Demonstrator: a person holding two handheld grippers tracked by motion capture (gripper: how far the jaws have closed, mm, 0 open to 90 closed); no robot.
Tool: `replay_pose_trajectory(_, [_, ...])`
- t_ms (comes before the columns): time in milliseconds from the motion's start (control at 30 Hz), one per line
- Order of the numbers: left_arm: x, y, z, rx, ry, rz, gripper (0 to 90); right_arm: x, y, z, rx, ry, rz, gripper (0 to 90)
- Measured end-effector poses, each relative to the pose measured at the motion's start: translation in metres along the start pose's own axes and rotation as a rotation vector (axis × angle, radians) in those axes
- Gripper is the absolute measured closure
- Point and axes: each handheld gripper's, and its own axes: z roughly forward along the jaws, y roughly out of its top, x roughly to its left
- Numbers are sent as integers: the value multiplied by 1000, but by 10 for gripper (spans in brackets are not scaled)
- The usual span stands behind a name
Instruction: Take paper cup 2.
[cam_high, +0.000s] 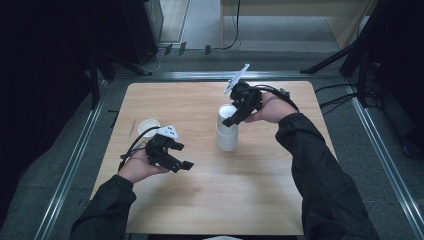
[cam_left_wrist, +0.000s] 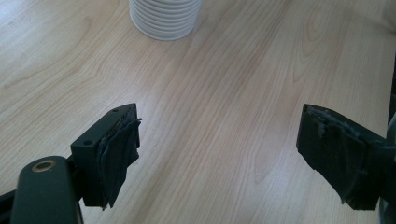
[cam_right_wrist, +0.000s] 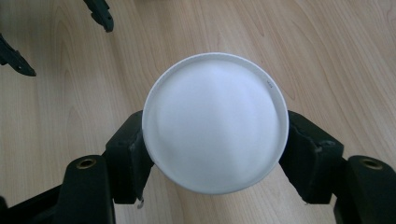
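Now the right hand-held gripper clamps the top white cup, while the left hand-held gripper gapes empty.

left tongs agape, right tongs clamped

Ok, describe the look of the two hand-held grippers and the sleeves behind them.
Both are black. The left hand-held gripper carries a grey three-cornered plate and a black cable; its pads look frayed. The right hand-held gripper has a similar plate and cable. Dark long sleeves.
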Motion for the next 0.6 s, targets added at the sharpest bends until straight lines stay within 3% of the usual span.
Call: replay_pose_trajectory(600, [1,-1,1,-2,-2,-7,136,5,9,-21,-20,-13,-1,330])
